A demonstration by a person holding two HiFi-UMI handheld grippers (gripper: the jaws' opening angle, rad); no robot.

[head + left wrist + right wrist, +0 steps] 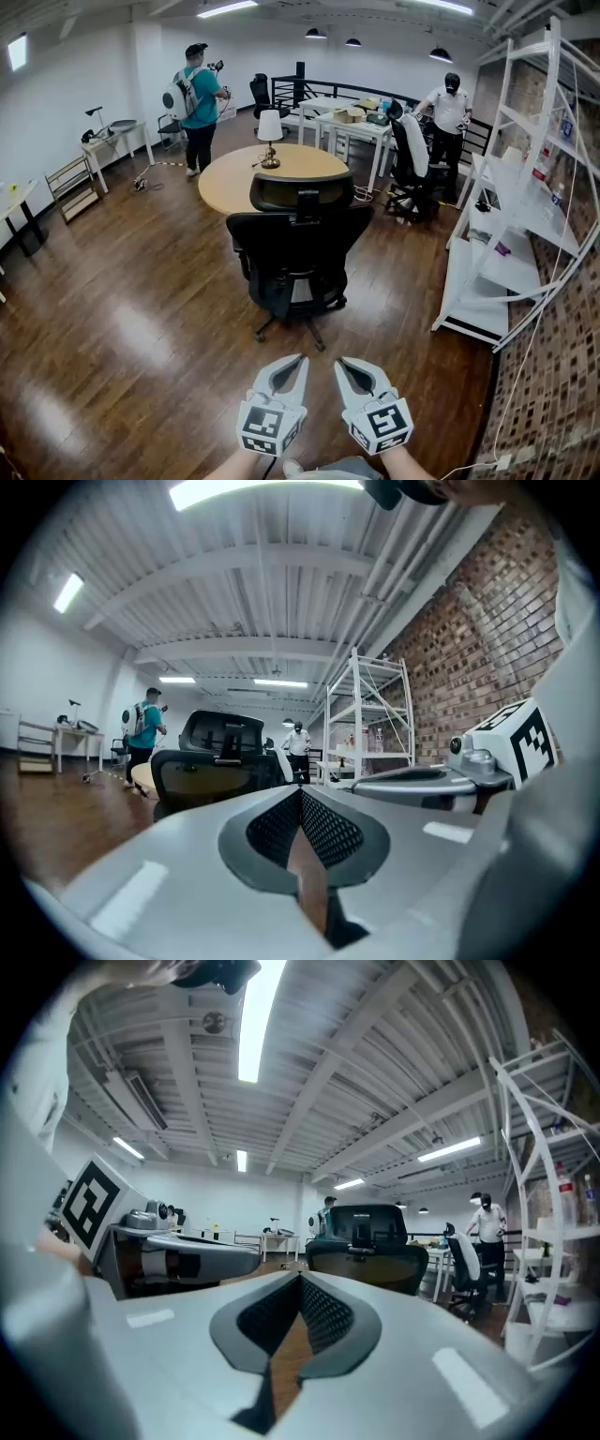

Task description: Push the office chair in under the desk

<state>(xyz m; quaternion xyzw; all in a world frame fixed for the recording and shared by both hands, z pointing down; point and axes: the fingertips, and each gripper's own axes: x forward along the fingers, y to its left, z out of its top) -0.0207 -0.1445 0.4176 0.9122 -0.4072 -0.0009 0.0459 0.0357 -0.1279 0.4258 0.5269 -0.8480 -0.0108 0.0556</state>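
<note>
A black office chair (298,246) stands on the wooden floor with its back toward me. Beyond it is the round wooden desk (234,178) with a small lamp (270,131) on it. The chair's seat is still outside the desk's edge. My left gripper (300,360) and right gripper (340,363) are side by side low in the head view, short of the chair and not touching it. Both are shut with nothing between the jaws. In the left gripper view the left gripper (300,791) points at the chair (211,761). The right gripper (302,1277) also points at the chair (370,1246).
A white shelving rack (525,187) lines the brick wall on the right. A second black chair (411,164) stands by white desks (349,127) at the back. One person (199,103) stands at the back left and another (450,112) at the back right. A low shelf (75,187) sits on the left.
</note>
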